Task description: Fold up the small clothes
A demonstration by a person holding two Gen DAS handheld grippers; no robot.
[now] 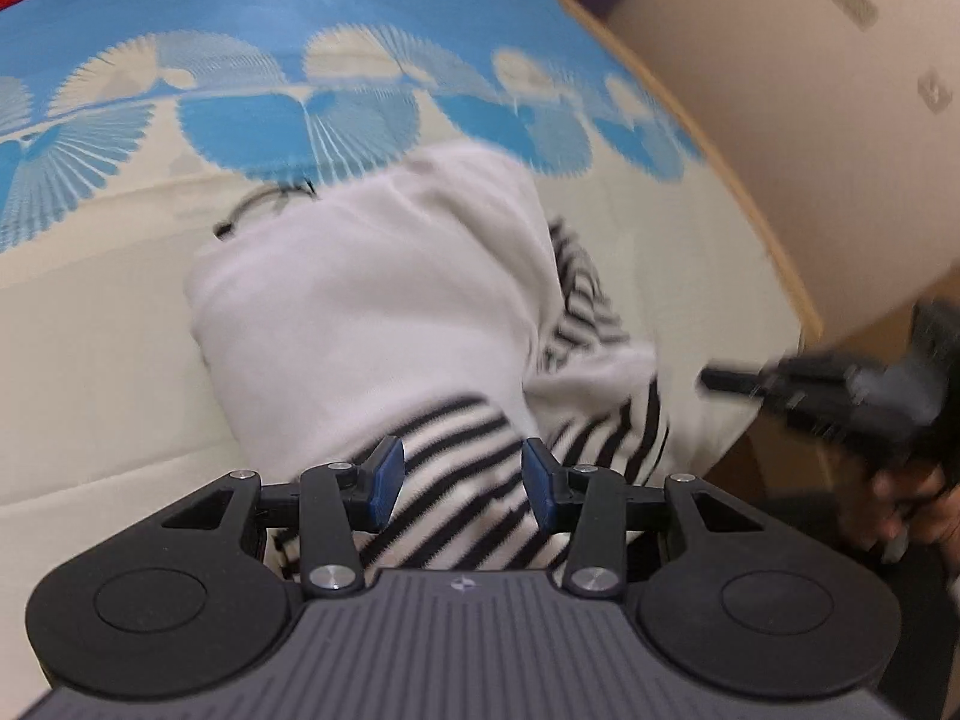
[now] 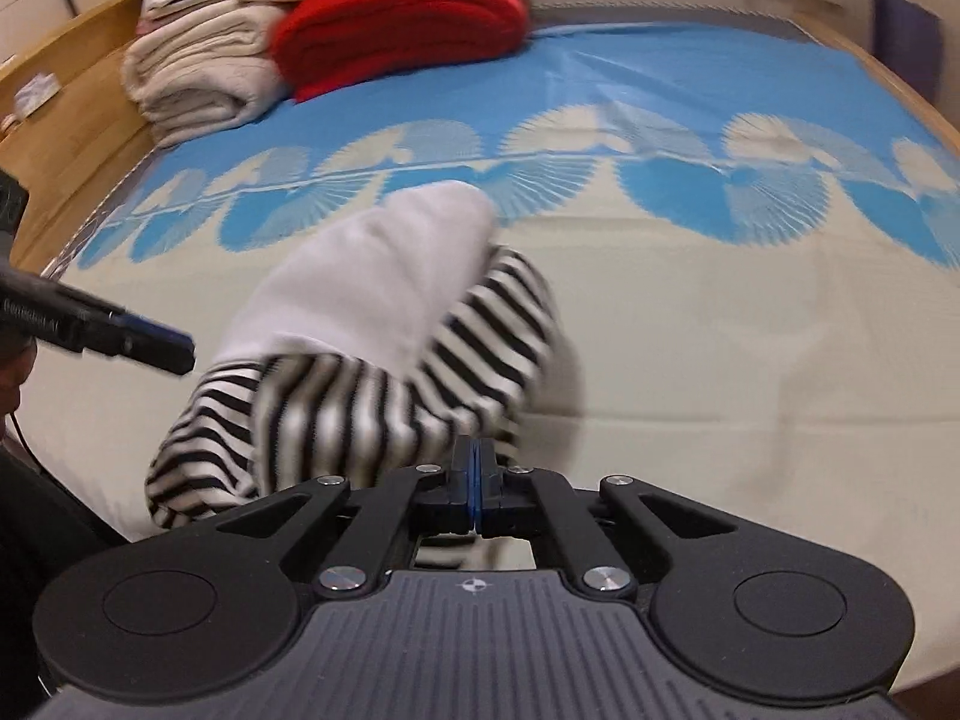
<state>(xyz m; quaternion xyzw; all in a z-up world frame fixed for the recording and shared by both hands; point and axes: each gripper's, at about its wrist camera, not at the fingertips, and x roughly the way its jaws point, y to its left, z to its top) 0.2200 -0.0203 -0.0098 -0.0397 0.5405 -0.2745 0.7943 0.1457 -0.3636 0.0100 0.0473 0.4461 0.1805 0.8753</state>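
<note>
A small garment, white with black-and-white striped parts [image 1: 384,312], lies bunched on the bed sheet [image 1: 90,360]. My left gripper [image 1: 462,483] is open, its blue pads on either side of a striped part just below them. In the right wrist view the garment [image 2: 372,324] lies ahead and left. My right gripper [image 2: 474,480] has its jaws closed, right at the striped edge; whether cloth is pinched between the pads is hidden. The left gripper's fingers [image 2: 150,342] show at the left of that view, and the right gripper [image 1: 810,384] shows blurred at the right of the left view.
The sheet is cream near me and blue with fan patterns [image 2: 660,120] farther off. A folded red blanket [image 2: 402,24] and a cream folded pile [image 2: 198,78] sit at the far left. A wooden bed frame [image 1: 774,252] edges the mattress. A thin black cord [image 1: 258,207] lies beyond the garment.
</note>
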